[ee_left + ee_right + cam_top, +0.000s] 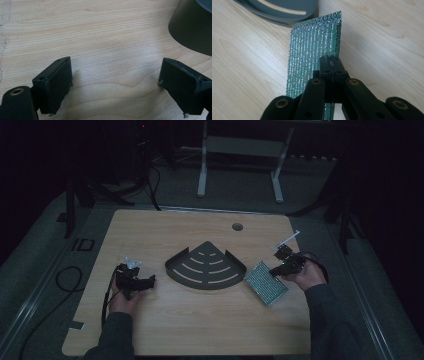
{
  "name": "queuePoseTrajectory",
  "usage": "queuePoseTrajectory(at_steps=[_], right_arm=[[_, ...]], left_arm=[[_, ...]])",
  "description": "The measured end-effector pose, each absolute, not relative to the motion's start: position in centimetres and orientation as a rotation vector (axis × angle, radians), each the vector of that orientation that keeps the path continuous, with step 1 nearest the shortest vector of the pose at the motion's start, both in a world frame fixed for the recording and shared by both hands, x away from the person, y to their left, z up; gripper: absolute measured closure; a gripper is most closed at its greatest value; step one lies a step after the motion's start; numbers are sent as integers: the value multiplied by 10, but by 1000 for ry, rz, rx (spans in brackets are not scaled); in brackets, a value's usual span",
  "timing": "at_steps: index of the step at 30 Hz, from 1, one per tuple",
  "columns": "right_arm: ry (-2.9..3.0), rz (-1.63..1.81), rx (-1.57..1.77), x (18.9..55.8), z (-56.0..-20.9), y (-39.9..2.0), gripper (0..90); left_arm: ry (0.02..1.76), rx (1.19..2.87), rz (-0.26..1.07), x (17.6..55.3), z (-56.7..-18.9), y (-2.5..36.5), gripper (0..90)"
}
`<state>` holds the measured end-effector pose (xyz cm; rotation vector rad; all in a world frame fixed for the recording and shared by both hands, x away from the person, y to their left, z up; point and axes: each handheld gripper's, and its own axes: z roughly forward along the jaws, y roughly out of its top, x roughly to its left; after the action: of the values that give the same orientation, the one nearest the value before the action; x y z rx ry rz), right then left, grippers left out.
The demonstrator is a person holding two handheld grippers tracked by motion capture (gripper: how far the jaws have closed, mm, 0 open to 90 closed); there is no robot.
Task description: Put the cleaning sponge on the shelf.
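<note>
Both forearms reach in from the near edge, the left gripper held low with its jaws spread wide and pointing toward the middle, the right gripper pinched tight, its hand angled inward.

Sponge's gripped edge behind jaws

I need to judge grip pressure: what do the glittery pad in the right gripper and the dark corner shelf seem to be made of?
The pad looks like a thin scouring sponge with a metallic green-silver woven face: ribbed rows glint.

The corner shelf looks like rigid metal or plastic with a matte dark-grey coat: smooth slotted floor, raised rim. Which one, the pictures leave open.
</note>
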<state>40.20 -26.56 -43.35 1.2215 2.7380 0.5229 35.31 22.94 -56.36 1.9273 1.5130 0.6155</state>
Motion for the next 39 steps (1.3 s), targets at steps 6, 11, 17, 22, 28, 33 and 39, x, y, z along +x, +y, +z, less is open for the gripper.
queuePoseTrajectory(at_steps=[6, 11, 17, 22, 28, 33, 39], right_arm=[[2729, 541, 1210, 406, -424, -265, 899], [2726, 549, 1203, 409, -420, -261, 899], [2723, 572, 1195, 415, -417, -256, 899], [2726, 572, 1174, 418, -414, -249, 899], [2730, 588, 1154, 423, -409, -239, 899], [2734, 599, 1136, 427, -406, -231, 899], [2735, 609, 1128, 432, -405, -224, 899]], left_arm=[[1513, 1928, 615, 353, -564, 229, 120], [1513, 1928, 615, 353, -564, 229, 120], [1514, 1928, 616, 353, -564, 229, 120], [1514, 1925, 615, 353, -564, 229, 120], [1513, 1927, 615, 353, -564, 229, 120], [1512, 1929, 616, 353, -564, 230, 120], [1513, 1929, 616, 353, -564, 230, 120]])
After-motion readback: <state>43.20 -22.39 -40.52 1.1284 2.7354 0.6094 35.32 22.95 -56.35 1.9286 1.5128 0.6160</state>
